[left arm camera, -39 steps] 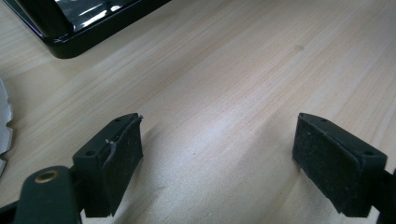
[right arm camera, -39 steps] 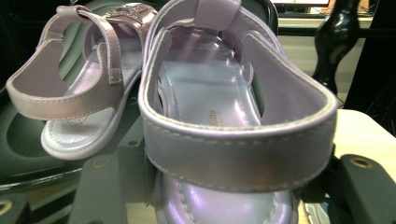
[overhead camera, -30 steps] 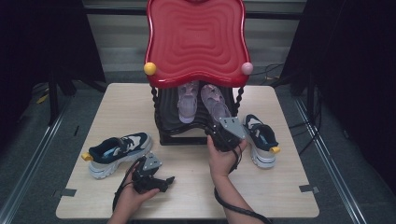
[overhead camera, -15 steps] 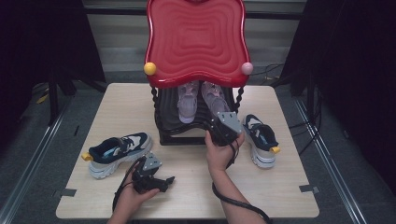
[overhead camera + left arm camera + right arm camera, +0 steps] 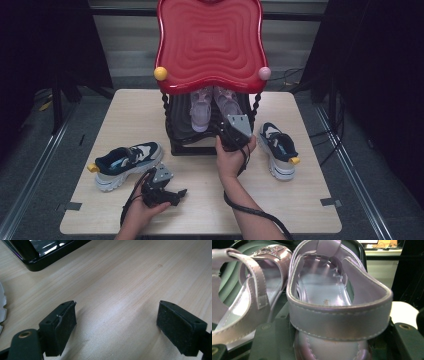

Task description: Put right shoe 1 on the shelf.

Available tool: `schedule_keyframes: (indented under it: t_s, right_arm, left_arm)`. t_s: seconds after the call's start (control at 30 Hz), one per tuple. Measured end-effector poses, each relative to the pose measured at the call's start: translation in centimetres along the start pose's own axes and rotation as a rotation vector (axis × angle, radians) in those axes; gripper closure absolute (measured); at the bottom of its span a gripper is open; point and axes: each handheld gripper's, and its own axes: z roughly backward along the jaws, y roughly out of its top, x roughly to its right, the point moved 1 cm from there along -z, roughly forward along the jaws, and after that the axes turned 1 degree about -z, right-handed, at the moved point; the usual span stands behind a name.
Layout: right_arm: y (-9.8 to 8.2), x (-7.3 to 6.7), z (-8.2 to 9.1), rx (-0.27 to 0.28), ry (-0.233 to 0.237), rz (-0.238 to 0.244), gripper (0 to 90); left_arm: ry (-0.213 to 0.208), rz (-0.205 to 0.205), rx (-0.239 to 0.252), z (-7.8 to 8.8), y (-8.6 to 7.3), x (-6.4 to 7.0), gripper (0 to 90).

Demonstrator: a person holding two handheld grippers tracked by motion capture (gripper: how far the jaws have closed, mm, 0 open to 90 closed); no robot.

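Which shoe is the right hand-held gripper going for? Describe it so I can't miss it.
Find the red-topped black rack mid-table. Two lilac sandals sit on its lower shelf; it is the right one, heel strap between the right hand-held gripper's jaws. The two navy sneakers lie on the tabletop instead.

In the high view, light falls evenly from above on the pale wooden surface (image 5: 300, 200), while the surroundings sink into near black. The glossy red canopy (image 5: 210, 45) carries soft sheen along its ridges, and it shades the shelf beneath. The left gripper view is bright and sharp on the wood grain; the black tray corner (image 5: 42, 252) shows white glare streaks, and soft shadows lie beside the tool pads. The right gripper view is dimmer: the lilac sandal's heel strap (image 5: 339, 315) sits close and slightly soft, the background blurred.
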Motion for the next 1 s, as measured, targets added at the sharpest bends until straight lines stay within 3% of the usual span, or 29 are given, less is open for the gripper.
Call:
schedule_keyframes:
  t_s: [0.33,1.0]
  right_arm:
    - [1.3,0.1,-1.0,0.027,-0.043,0.022,36.5]
    - [0.2,-0.5,-1.3,-0.003,-0.043,0.007,36.1]
  left_arm:
    - [-0.001,-0.001,0.000,0.0,0.0,0.0,15.6]
    - [-0.001,-0.001,0.001,0.0,0.0,0.0,15.6]
